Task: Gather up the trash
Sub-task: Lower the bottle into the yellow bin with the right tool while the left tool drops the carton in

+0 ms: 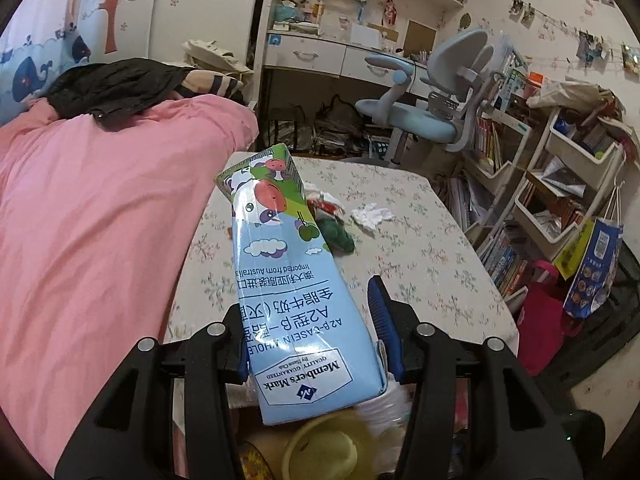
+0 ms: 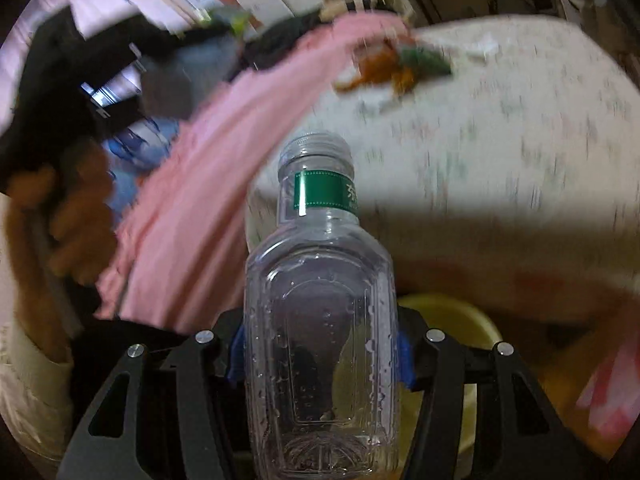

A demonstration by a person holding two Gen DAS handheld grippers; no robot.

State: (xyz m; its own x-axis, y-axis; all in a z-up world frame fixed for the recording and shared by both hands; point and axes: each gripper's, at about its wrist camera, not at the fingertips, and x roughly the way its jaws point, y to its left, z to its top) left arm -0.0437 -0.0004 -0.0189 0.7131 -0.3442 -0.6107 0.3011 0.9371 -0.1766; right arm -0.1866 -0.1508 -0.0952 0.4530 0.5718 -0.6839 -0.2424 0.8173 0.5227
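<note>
The left gripper's (image 1: 316, 344) fingers (image 1: 382, 316) clamp a milk carton (image 1: 296, 292); the right gripper's (image 2: 320, 352) clamp a clear bottle (image 2: 320, 320). Beyond both, scraps (image 1: 372, 216) lie on the table (image 1: 420, 248).

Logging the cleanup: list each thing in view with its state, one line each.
Milk carton: gripped in left tool, off the table.
Plastic bottle: empty, uncapped, gripped in right tool.
Crumpled tissue: lying on table.
Green wrapper: lying on table.
</note>
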